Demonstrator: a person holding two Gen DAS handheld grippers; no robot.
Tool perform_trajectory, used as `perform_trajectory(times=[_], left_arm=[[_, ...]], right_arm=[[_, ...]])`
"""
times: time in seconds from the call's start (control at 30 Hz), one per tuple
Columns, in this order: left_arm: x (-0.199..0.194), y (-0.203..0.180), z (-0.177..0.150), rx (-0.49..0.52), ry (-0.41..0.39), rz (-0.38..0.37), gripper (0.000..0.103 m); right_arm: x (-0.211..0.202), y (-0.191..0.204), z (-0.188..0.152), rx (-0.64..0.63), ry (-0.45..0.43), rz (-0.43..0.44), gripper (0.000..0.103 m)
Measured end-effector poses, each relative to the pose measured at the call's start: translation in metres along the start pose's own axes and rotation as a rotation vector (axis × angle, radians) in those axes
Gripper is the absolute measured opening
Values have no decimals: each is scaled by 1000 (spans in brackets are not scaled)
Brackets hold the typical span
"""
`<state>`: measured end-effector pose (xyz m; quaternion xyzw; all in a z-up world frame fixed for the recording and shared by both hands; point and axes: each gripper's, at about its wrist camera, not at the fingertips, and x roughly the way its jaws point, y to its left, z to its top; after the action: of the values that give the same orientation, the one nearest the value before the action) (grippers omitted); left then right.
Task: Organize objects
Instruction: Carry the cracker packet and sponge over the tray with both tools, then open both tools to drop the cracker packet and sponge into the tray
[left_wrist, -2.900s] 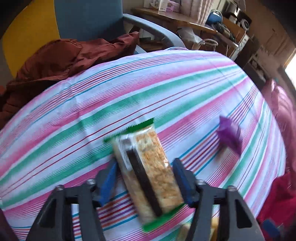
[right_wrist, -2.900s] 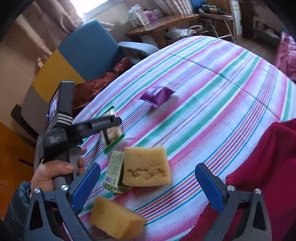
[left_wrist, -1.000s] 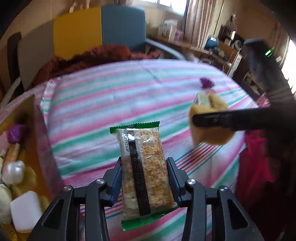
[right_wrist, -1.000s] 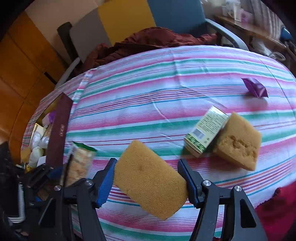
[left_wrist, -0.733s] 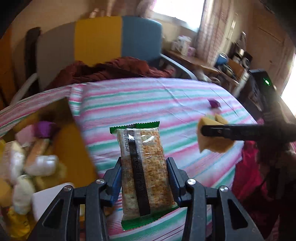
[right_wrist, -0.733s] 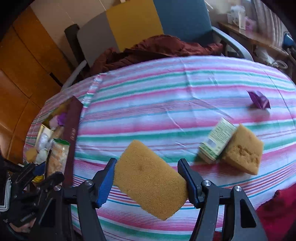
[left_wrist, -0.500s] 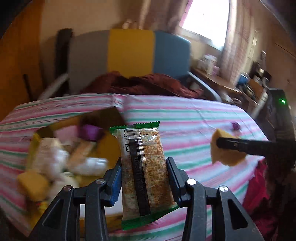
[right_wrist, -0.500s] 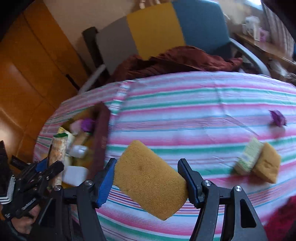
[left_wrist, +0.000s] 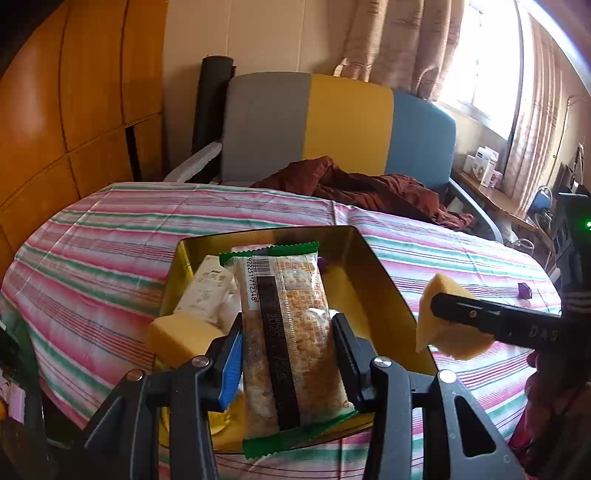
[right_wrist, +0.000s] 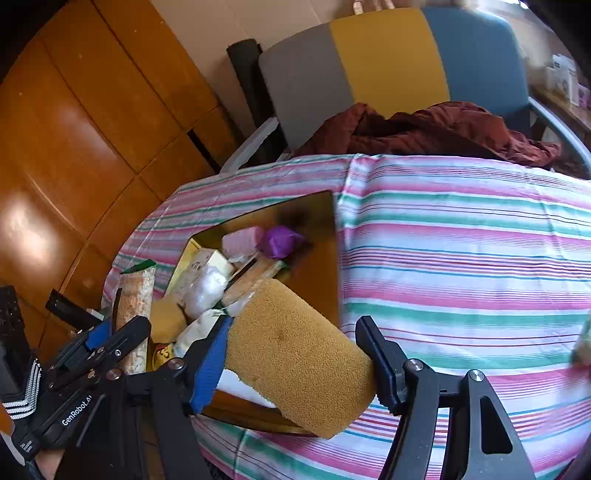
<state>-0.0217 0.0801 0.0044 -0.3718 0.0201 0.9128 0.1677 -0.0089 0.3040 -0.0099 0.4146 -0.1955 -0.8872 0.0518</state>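
Observation:
My left gripper (left_wrist: 287, 325) is shut on a cracker packet (left_wrist: 280, 280) with green ends and holds it above the open gold box (left_wrist: 384, 273). In the right wrist view my right gripper (right_wrist: 293, 328) is shut on a tan sponge (right_wrist: 295, 362), over the near right corner of the same gold box (right_wrist: 325, 221). The box holds several snack packets, a yellow sponge (left_wrist: 177, 336) and a purple wrapper (right_wrist: 279, 242). The left gripper with the cracker packet (right_wrist: 136, 295) shows at the lower left there. A purple wrapper (left_wrist: 524, 290) lies on the tablecloth far right.
A striped tablecloth (left_wrist: 110, 251) covers the round table. Behind it stands a chair (left_wrist: 332, 122) with a grey, yellow and blue back, and a maroon cloth (left_wrist: 362, 188) lies on its seat. Wooden wall panels (right_wrist: 74, 147) rise at the left.
Both grippers swung left across the table with their loads still held. The gold box, earlier at the left edge of view, now lies under both of them.

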Motion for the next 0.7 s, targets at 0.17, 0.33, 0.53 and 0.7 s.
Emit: perform_trajectory(times=[0.17,0.33,0.53,0.7], left_arm=[[-3,7,-4,-14,-5,9,45],[0,9,-4,-21,2,-3,45],[13,23,0,-92,57,-76,45],[25,26,15,-101,60,-103,45]], right_arm=[[12,14,-1,-10,4,-20,69],[17,17,2,-6,1,-41,69],[26,19,1,-8,9,-72,70],[33,16,3,10,8,-83,71]])
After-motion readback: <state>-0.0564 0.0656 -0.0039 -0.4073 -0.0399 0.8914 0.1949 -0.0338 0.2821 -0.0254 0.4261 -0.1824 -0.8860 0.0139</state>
